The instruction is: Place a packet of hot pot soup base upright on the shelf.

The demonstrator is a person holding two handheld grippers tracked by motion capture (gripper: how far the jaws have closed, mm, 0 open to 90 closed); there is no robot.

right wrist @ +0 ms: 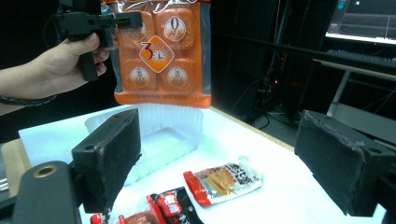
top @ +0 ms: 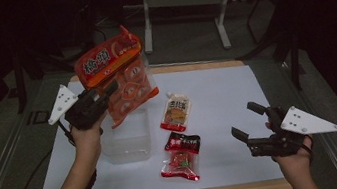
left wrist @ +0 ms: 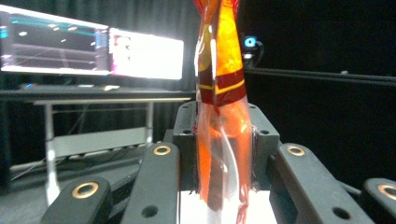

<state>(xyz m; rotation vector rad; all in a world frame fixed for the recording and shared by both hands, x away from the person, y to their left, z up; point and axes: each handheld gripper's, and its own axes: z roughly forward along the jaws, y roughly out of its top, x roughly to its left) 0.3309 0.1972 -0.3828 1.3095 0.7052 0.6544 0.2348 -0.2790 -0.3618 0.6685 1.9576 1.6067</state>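
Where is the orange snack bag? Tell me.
In the high view, the orange snack bag hangs at upper left, pinched by the left tool, above the clear plastic container.

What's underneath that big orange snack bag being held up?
Below the orange snack bag, gripped by the left gripper, sits a clear plastic container. It looks empty, though the bag hides its far edge.

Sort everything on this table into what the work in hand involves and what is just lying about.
In the job:
- orange snack bag, clamped in the left tongs and hanging above the container
- clear plastic container
- right tongs, open, holding nothing

Lying about:
- white and orange pouch
- black and red packet
- red packet
- monitors behind the table
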